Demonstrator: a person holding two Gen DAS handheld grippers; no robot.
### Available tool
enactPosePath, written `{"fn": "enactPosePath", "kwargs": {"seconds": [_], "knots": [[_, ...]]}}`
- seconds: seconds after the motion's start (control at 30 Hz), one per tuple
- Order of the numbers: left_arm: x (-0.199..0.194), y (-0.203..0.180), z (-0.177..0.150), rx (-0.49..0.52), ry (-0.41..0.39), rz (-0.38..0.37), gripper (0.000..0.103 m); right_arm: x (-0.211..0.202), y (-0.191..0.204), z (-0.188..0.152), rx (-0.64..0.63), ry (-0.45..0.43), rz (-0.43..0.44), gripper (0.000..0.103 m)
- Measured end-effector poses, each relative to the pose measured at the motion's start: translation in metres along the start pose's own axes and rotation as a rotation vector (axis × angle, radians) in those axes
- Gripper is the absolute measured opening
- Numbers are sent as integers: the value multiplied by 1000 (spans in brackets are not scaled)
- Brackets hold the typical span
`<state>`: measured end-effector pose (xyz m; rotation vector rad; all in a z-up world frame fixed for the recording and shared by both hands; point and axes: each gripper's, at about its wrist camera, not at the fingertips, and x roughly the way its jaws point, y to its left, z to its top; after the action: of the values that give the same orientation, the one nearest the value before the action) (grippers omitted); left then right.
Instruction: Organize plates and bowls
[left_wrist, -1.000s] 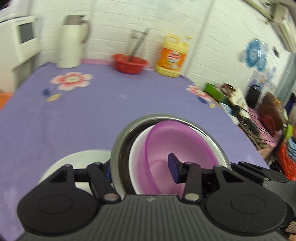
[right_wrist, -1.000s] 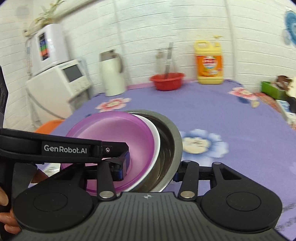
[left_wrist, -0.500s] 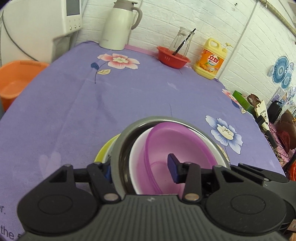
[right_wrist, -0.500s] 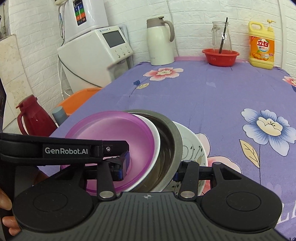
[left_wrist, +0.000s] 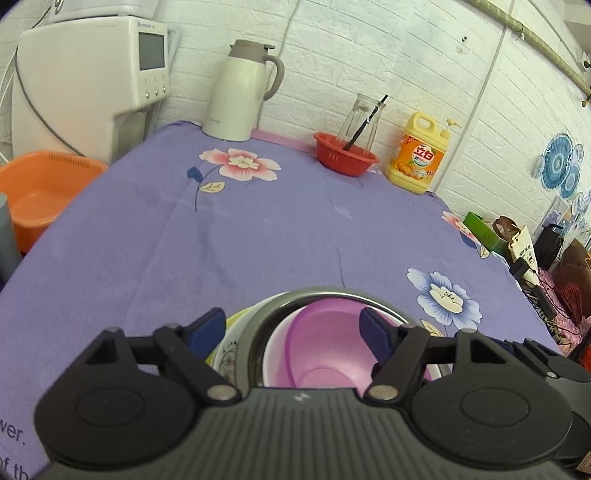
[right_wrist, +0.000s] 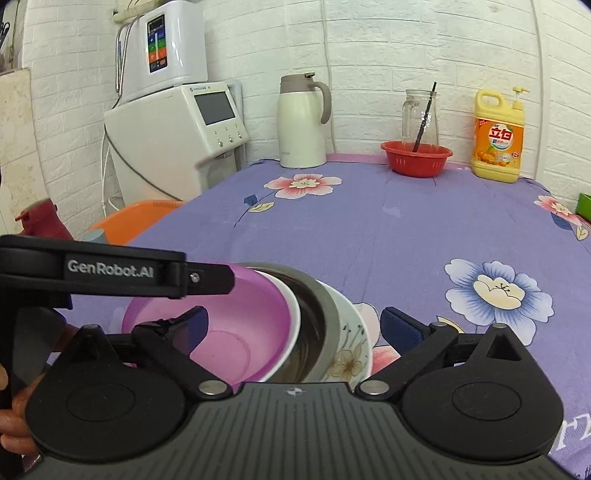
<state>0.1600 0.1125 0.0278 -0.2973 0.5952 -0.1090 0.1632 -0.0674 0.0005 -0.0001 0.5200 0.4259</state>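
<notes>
A purple bowl (left_wrist: 325, 350) sits nested in a white bowl (right_wrist: 293, 325), inside a steel bowl (left_wrist: 295, 299), on a flowered white plate (right_wrist: 351, 354) on the purple tablecloth. A yellow-green rim (left_wrist: 232, 319) shows under the stack on the left. My left gripper (left_wrist: 293, 330) is open, its fingers astride the steel bowl's near rim. My right gripper (right_wrist: 293, 326) is open, its fingers wide on either side of the stack's rim. The stack also shows in the right wrist view, with the purple bowl (right_wrist: 236, 325) on top.
At the table's back stand a white thermos jug (left_wrist: 240, 92), a red basket (left_wrist: 345, 157) with a glass carafe, and a yellow detergent bottle (left_wrist: 419, 157). A white appliance (right_wrist: 177, 136) and an orange basin (left_wrist: 40, 188) are off the left edge. Clutter lies past the right edge.
Both grippers have opened and let go of the bowl stack, which now rests on the flowered plate. The stack was carried and lowered onto it over the last second.
</notes>
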Motion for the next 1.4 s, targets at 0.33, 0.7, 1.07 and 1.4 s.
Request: {"fn": "enactPosePath", "kwargs": {"seconds": [0.33,0.7,1.07,1.4], "knots": [[-35,-26,-19,43,-83,-4,73,-33,-23,-17,112,-36,-27,103],[-60,-50,-66,117,-53,21,73,-78,-35,-55,166,-72,-78,103],[-80,-63,-112,184,-43,82,73,-120,-40,-93,214,-122,-142,103],[-107,-63,-149,214,-65,69,73,-145,-26,-120,212,-148,-136,103]]}}
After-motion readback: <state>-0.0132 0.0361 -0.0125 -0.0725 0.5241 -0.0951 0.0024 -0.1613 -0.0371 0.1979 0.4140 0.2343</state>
